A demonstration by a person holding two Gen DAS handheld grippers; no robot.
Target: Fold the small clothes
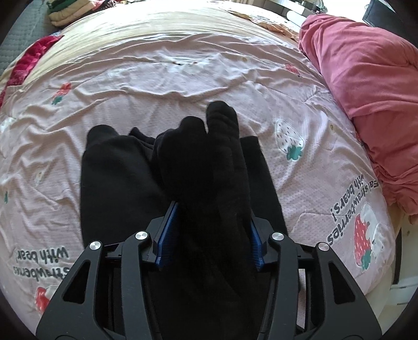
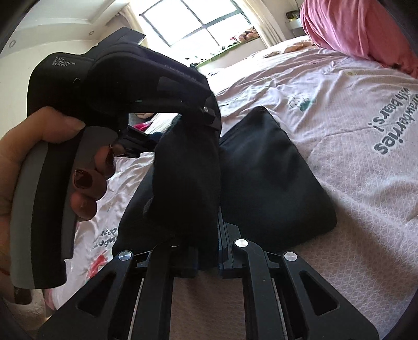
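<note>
A black sock (image 1: 209, 157) runs lengthwise between the blue pads (image 1: 167, 230) of my left gripper (image 1: 213, 209). The jaws stand apart and the left pad's ribbed face shows free of the cloth. Beneath it on the bed lies a flat black garment (image 1: 112, 177). In the right wrist view the same sock (image 2: 185, 177) hangs from the left gripper (image 2: 206, 112), which a hand (image 2: 26, 170) holds, down into my right gripper (image 2: 206, 251). That gripper is shut on the sock's lower end. The black garment (image 2: 274, 177) lies just beyond it.
The pink strawberry-print bed cover (image 1: 183, 73) spreads all around. A bunched pink duvet (image 1: 365, 91) fills the right side. A stack of folded clothes (image 1: 65, 13) and a red cloth (image 1: 28, 62) lie at the far left edge. A bright window (image 2: 196, 21) is behind.
</note>
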